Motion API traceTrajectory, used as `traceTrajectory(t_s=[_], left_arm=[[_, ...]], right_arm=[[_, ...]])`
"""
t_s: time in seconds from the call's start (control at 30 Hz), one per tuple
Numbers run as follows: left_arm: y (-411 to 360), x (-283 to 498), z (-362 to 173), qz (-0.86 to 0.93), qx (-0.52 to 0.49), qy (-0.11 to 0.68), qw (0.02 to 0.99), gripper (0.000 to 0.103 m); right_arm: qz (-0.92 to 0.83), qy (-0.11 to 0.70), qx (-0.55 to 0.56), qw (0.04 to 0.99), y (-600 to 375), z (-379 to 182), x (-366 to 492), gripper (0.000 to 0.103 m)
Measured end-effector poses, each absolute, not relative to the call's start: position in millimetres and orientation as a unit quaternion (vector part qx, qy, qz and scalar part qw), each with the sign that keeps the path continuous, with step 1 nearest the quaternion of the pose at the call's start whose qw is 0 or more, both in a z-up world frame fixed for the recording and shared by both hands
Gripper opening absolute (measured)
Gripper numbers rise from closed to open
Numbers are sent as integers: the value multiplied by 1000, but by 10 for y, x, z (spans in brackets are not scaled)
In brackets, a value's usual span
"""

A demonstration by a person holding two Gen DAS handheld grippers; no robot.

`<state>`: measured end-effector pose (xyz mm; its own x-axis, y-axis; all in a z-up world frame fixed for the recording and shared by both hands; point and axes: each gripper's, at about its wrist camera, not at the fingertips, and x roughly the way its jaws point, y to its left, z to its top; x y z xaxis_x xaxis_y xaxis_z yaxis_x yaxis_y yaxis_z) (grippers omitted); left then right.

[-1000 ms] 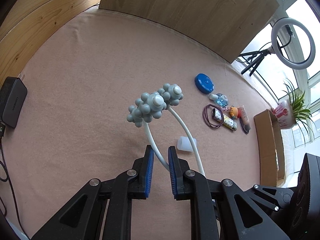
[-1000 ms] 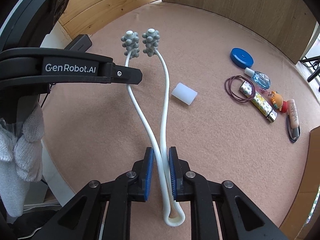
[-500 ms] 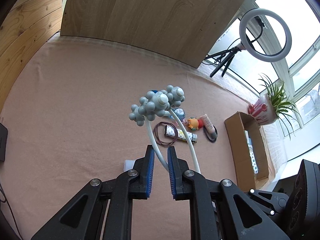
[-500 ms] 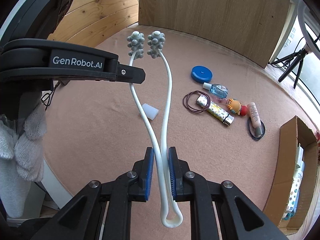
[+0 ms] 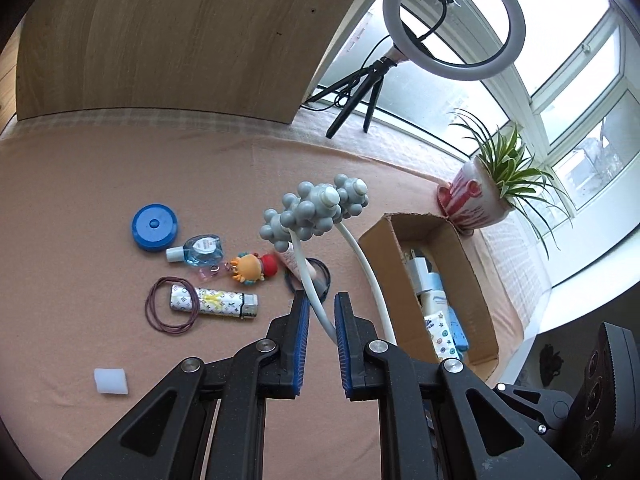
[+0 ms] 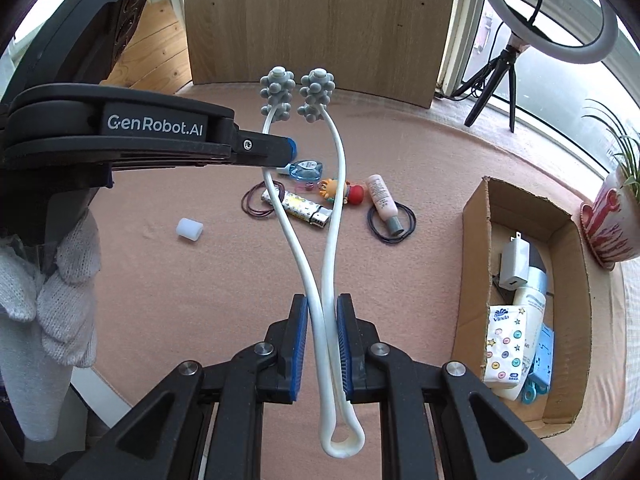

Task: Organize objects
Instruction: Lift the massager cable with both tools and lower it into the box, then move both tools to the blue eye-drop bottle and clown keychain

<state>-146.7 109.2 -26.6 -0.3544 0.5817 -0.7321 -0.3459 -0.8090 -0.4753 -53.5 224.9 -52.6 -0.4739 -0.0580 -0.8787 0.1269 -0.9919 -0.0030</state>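
Note:
A white two-armed massager (image 6: 332, 216) with grey knobbly heads (image 5: 316, 210) is held in the air by both grippers. My right gripper (image 6: 322, 312) is shut on its two arms near the looped end. My left gripper (image 5: 320, 304) is shut on one arm further up, and shows in the right wrist view (image 6: 276, 152). An open cardboard box (image 6: 476, 216) with several items inside stands to the right, also in the left wrist view (image 5: 376, 240).
On the pink cloth lie a blue round lid (image 5: 154, 226), small blue bottle (image 5: 204, 248), orange toy (image 5: 252, 266), patterned lighter (image 5: 212, 302) in a brown band, pink tube (image 6: 384, 200), white cap (image 6: 190, 230). Ring light (image 5: 454, 20) and potted plant (image 5: 484, 196) stand beyond.
Both grippers have swung right with the massager. The box and window have come into view and the loose items have shifted left.

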Motion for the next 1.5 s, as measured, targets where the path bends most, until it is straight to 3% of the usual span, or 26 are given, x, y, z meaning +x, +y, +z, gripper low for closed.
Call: traceTrajectory(t_s=[0.67,0.7,0.73,0.77,0.8,0.83,0.87,0.93,1.5], left_arm=[[3112,-1683,-342,788,-494,-64,363,16],[3140,-1704,-358,792,-493,-65,354,20],[3171,-1733,-383,793,-498,-63,345,38],[3177,-1772,-413,792,-504,-66,338,63],[3168,-1792,-427,794,-503,-70,334,69],[3152,-1792,-427,798,-499,-69,332,69],[3154,-1802,-425,801,-497,-61,330,69],[3147,-1805,-438,805,-496,-47,323,69],[2129,-2121,-617,822,-520,-31,232,69]], right_arm=[[-857,-44,509,-64,3931,-494,-368,13],[-857,-48,509,-65,3982,-496,-366,13],[-857,-52,508,-69,4030,-496,-367,13],[-857,-55,506,-74,4080,-496,-366,13],[-860,-57,502,-79,4126,-490,-363,14],[-862,-57,497,-82,4167,-486,-361,23],[-862,-56,498,-81,4195,-487,-363,43],[-868,-65,486,-76,4244,-462,-342,62],[-853,-118,506,-51,4167,-609,-463,63]])
